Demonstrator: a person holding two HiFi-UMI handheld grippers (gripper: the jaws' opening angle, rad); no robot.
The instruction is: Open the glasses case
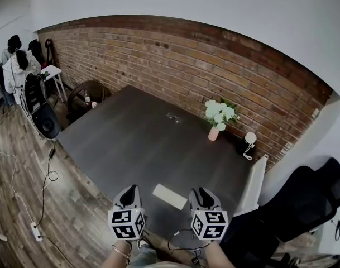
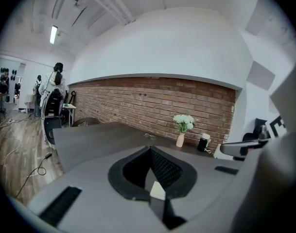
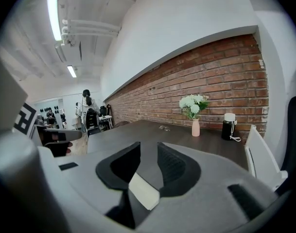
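The glasses case (image 1: 170, 196) is a flat cream rectangle lying closed on the dark table (image 1: 136, 144), close to the near edge. My left gripper (image 1: 129, 196) hovers just left of it and my right gripper (image 1: 203, 197) just right of it; neither touches it. In the left gripper view the jaws (image 2: 149, 148) meet at their tips, and the case (image 2: 158, 190) shows low behind them. In the right gripper view the right gripper (image 3: 148, 147) has a gap between its tips, with the case (image 3: 144, 191) below and nothing between them.
A pink vase of white flowers (image 1: 219, 119) and a small black-and-white object (image 1: 248, 141) stand at the table's far right by the brick wall. A small item (image 1: 172, 116) lies mid-table. A white chair (image 1: 253, 186) and black office chair (image 1: 309, 200) stand right. People (image 1: 16, 66) are far left.
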